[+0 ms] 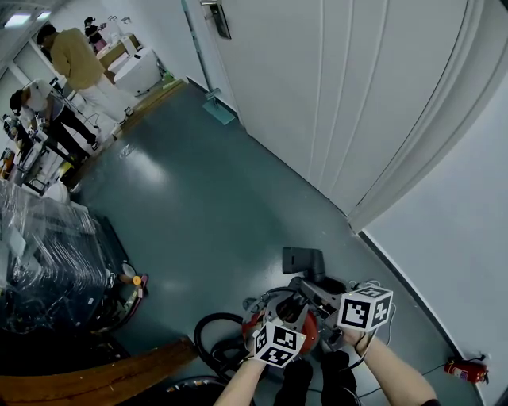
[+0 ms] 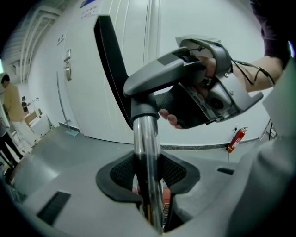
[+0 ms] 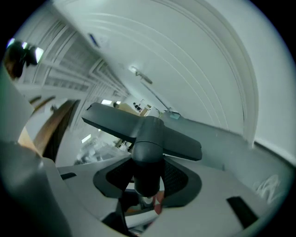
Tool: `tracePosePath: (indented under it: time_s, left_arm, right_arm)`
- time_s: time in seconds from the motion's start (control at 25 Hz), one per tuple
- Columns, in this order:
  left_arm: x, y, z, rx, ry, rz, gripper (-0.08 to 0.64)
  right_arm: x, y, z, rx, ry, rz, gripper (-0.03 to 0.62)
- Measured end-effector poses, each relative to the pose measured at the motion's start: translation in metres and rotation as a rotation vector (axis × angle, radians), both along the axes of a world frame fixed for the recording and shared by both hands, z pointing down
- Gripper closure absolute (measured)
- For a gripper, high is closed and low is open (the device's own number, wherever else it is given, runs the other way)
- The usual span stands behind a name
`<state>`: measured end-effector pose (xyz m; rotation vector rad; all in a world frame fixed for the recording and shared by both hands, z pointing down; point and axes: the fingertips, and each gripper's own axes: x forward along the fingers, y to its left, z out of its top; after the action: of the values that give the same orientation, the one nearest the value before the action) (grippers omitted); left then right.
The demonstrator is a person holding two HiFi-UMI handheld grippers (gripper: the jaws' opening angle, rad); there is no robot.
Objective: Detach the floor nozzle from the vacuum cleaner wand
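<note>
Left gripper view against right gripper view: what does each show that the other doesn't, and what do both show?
Left only: a fire extinguisher, a bystander, and the long chrome wand between the jaws. Right only: a plank, and the nozzle seen broadside, its neck between the jaws. Both: the nozzle, the white door and its handle.

No word, brand or number can be read anywhere. The cube at the left (image 1: pixel 279 343) and the cube at the right (image 1: pixel 365 308) carry black-and-white square patterns, not letters. A sticker (image 2: pixel 166 207) low beside the vacuum cleaner wand (image 2: pixel 147 157) shows only fine lines. The label on the red fire extinguisher (image 2: pixel 236 139) and a blue sign (image 2: pixel 89 5) high up are too small to read.
</note>
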<state>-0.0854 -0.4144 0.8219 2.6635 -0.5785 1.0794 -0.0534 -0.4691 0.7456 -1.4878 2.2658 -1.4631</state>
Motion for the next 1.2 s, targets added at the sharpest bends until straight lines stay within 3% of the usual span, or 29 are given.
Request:
tracePosePath:
  time_s: [0.08, 0.12, 0.16, 0.24, 0.36, 0.52, 0.8, 1.0, 1.2]
  left_arm:
    - [-0.001, -0.001, -0.001, 0.000, 0.000, -0.008, 0.416]
    - [-0.001, -0.002, -0.002, 0.002, 0.003, -0.012, 0.417]
    - [-0.002, -0.002, -0.003, 0.004, 0.006, -0.015, 0.417]
    - [-0.003, 0.000, -0.004, 0.003, 0.009, -0.018, 0.417]
    - [-0.005, 0.001, -0.004, 0.002, 0.011, -0.018, 0.417]
    - [-0.007, 0.000, -0.002, 0.001, 0.004, -0.021, 0.417]
    - [-0.006, 0.002, -0.004, 0.013, 0.004, -0.023, 0.416]
    - [-0.004, 0.000, -0.015, -0.030, 0.049, -0.059, 0.370]
    - [-0.002, 0.000, -0.054, -0.018, 0.114, -0.086, 0.353]
  right_arm:
    - [-0.007, 0.002, -0.008, 0.081, 0.175, -0.065, 0.403]
    - [-0.010, 0.002, -0.010, 0.099, 0.203, -0.080, 0.403]
    - [-0.010, 0.002, -0.010, 0.093, 0.183, -0.078, 0.403]
    - [-0.005, 0.001, -0.006, 0.039, 0.051, -0.029, 0.403]
    - [0.024, -0.009, -0.012, 0.007, -0.124, 0.114, 0.403]
    - [0.060, -0.024, -0.040, 0.073, -0.099, 0.166, 0.403]
    - [0.064, -0.015, -0.051, 0.083, -0.137, 0.176, 0.403]
    - [0.062, -0.010, -0.055, 0.090, -0.133, 0.152, 0.403]
    - [0.068, 0.002, -0.069, 0.084, -0.163, 0.153, 0.403]
